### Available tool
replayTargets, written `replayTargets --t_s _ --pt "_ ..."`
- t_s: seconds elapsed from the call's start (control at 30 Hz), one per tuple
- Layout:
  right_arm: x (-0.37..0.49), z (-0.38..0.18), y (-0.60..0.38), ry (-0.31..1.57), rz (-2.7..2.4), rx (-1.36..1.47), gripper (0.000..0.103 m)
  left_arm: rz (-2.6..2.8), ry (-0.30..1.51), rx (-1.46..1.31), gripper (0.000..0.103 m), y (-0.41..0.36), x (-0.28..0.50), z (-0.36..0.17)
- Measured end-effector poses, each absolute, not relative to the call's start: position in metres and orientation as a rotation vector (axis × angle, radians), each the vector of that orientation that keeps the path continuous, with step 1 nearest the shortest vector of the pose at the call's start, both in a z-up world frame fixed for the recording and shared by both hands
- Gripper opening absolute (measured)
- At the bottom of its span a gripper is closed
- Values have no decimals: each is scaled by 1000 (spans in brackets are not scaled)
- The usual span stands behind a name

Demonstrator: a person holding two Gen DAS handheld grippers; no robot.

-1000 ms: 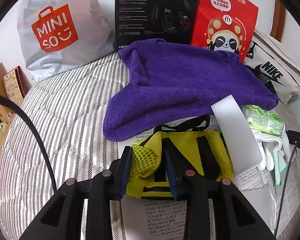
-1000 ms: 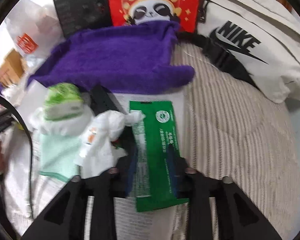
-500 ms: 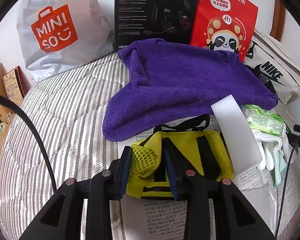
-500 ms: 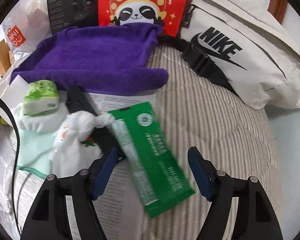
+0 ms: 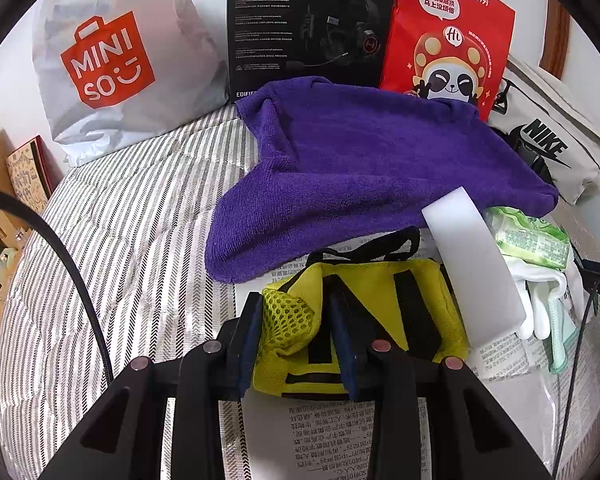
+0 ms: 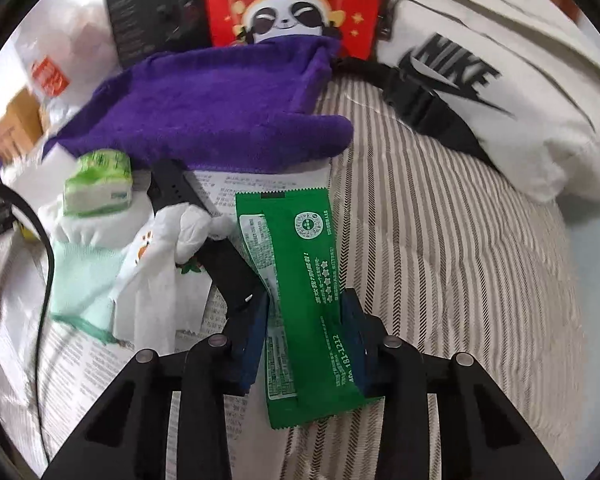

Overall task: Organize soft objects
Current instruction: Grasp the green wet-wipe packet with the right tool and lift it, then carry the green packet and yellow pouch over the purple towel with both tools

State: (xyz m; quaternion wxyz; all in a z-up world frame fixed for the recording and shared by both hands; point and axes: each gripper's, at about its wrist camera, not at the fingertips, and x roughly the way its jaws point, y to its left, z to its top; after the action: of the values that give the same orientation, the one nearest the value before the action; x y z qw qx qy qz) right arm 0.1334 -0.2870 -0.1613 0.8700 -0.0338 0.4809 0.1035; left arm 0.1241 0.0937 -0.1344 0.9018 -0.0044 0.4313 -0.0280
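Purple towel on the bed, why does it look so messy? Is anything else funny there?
The purple towel lies rumpled and unfolded, its far edge riding up against the red panda bag. A white foam block leans askew across its near corner and the yellow mesh bag. A black strap pokes out from under it.

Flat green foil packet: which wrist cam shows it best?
Right wrist view. The flat green foil packet fills the centre of the frame, printed side up, with the right claw closed on its lower half; those jaws have just been closing. The left wrist view does not show it at all.
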Motion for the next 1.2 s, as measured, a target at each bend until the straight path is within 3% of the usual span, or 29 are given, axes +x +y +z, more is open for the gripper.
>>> replayTargets --t_s 0.17,0.53,1.2 --pt "135 -154 -298 1015 200 -26 25 -63 891 -9 31 94 123 -134" --pt "126 -118 -304 1011 163 -3 24 -74 927 -26 25 105 111 -118" --pt "133 -69 -249 966 277 -9 24 -75 876 -107 24 143 87 -62"
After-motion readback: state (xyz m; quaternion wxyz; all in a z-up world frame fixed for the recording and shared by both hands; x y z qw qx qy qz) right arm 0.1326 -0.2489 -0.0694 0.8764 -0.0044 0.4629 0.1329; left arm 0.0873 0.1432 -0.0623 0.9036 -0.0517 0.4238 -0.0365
